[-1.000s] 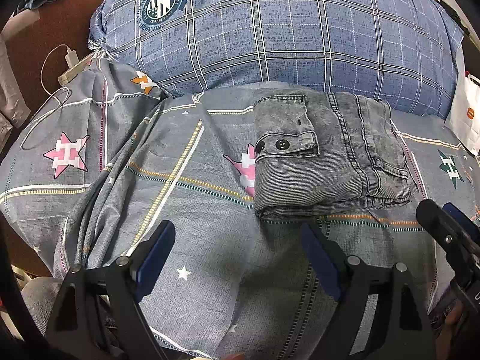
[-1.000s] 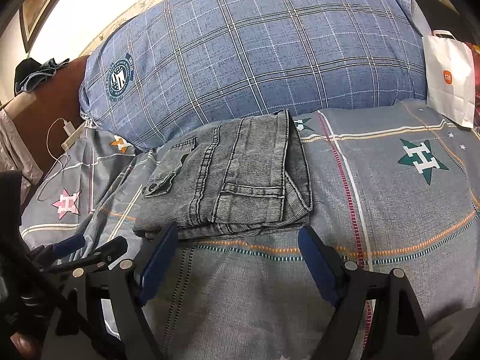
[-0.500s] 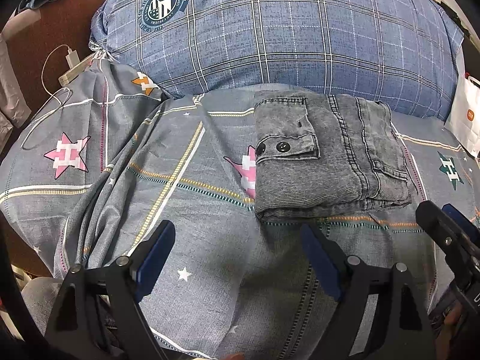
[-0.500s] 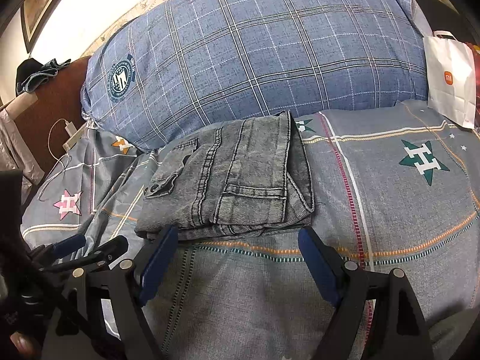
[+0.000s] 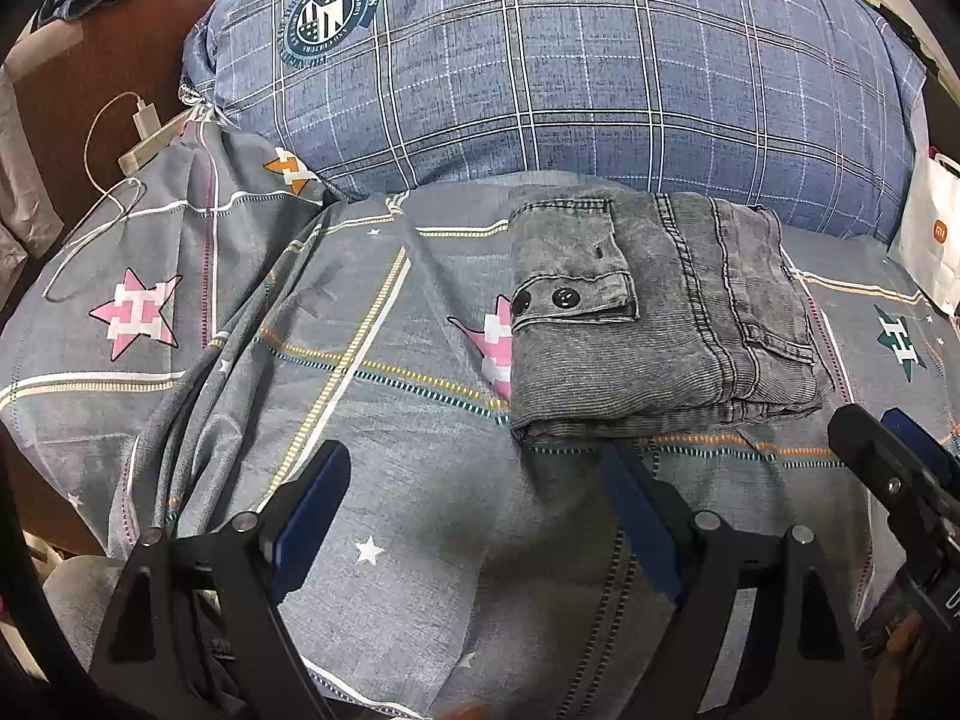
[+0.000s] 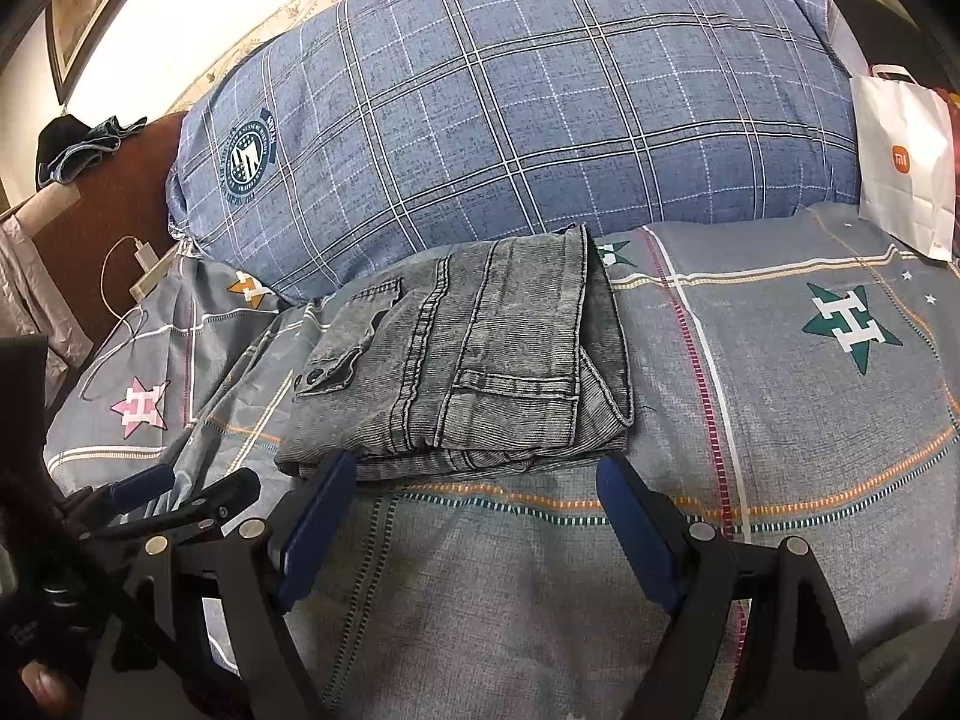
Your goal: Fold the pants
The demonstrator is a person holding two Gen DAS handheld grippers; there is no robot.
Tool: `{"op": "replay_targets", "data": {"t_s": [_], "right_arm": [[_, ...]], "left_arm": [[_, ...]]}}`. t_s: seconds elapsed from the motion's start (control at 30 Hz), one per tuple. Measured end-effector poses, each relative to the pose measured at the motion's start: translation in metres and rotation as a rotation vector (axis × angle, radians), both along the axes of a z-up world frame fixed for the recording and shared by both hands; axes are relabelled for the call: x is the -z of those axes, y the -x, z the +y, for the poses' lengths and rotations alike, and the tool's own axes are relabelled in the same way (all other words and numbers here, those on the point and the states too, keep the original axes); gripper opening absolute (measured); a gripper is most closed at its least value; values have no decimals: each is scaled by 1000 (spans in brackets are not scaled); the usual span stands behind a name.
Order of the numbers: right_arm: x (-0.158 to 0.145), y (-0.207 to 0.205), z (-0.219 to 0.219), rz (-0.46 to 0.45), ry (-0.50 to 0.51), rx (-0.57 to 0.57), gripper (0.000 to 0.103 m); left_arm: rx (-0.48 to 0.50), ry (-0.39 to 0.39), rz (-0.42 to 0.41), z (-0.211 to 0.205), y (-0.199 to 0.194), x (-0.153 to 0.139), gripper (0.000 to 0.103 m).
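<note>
The grey denim pants (image 5: 654, 324) lie folded into a compact rectangle on the bed sheet (image 5: 390, 420), just in front of the big pillow; they also show in the right wrist view (image 6: 480, 354). My left gripper (image 5: 474, 480) is open and empty, hovering over the sheet just short of the pants' near left corner. My right gripper (image 6: 474, 480) is open and empty, its fingertips at the near edge of the folded pants. The right gripper's fingers (image 5: 870, 450) show at the right edge of the left wrist view.
A large blue plaid pillow (image 6: 510, 102) fills the back of the bed. A white paper bag (image 6: 906, 174) stands at the right. A charger with its cable (image 5: 141, 126) lies at the left by the brown headboard (image 5: 90, 78). The sheet is rumpled on the left.
Both grippers have barely shifted; the view drifted very slightly back from the pants. The pants have not moved.
</note>
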State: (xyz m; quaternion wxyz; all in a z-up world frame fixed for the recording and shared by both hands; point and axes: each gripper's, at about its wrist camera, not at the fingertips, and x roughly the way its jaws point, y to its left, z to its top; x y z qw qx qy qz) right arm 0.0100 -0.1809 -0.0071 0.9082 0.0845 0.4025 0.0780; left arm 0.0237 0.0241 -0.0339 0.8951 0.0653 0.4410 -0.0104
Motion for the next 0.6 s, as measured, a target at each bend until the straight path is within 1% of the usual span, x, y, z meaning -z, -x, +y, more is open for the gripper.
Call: {"op": "replay_targets", "data": {"t_s": [0.23, 0.4, 0.47, 0.53, 0.6], "right_arm": [[2, -1, -1, 5, 1, 6, 87], [5, -4, -1, 4, 6, 0, 87], [5, -4, 0, -1, 7, -6, 87], [5, -4, -1, -3, 3, -8, 87], [5, -4, -4, -2, -7, -1, 87]], "left_arm": [[-2, -9, -1, 0, 0, 1, 85], [-1, -16, -21, 1, -2, 2, 85], [6, -4, -9, 2, -5, 6, 85], [28, 34, 6, 4, -9, 10, 85], [29, 40, -8, 6, -9, 10, 85]]}}
